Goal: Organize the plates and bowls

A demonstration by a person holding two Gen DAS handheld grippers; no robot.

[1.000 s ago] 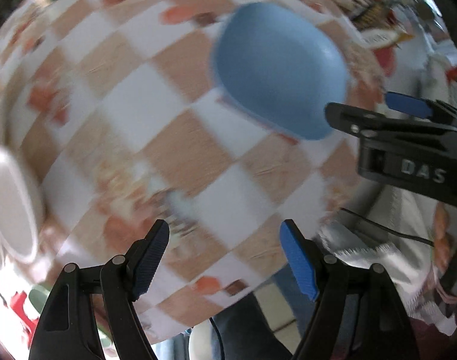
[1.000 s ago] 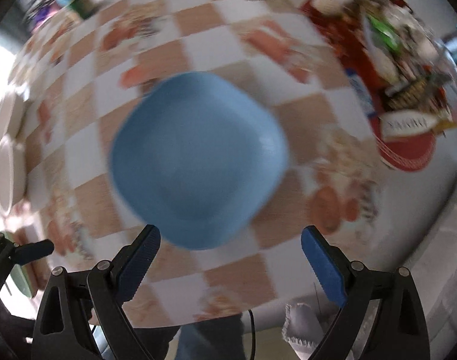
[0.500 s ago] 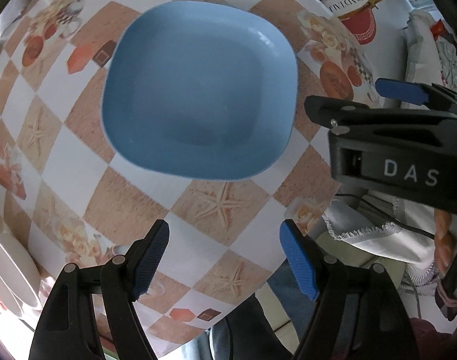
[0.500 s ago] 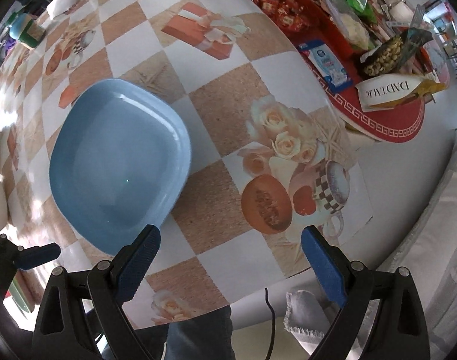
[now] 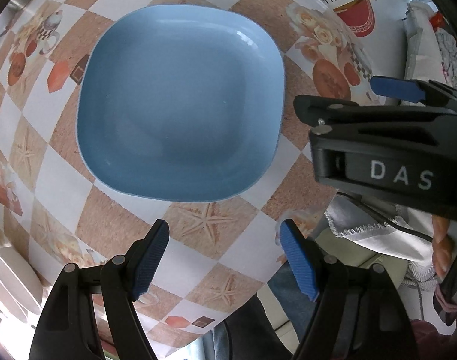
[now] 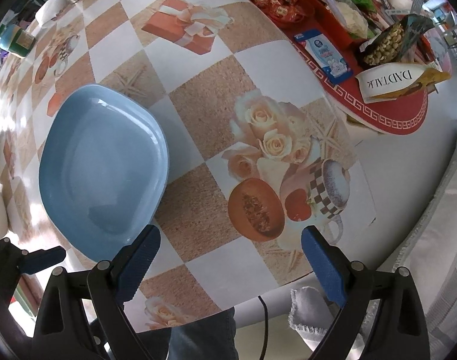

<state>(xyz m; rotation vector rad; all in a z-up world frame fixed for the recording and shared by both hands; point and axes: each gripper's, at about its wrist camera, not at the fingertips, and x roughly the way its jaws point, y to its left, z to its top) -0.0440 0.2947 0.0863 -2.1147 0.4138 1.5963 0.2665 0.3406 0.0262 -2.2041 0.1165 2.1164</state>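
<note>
Near the table's (image 5: pixel 198 231) front edge sits the blue plate (image 5: pixel 180 102), alone, nothing stacked on it yet. My left gripper (image 5: pixel 225 258) and right gripper (image 6: pixel 231 261) both hang over the cloth, fingers apart and empty. White dishes (image 5: pixel 9 282) at the left edge, bowls or plates, hard to tell, look unsorted, so I'd say most work's left.
</note>
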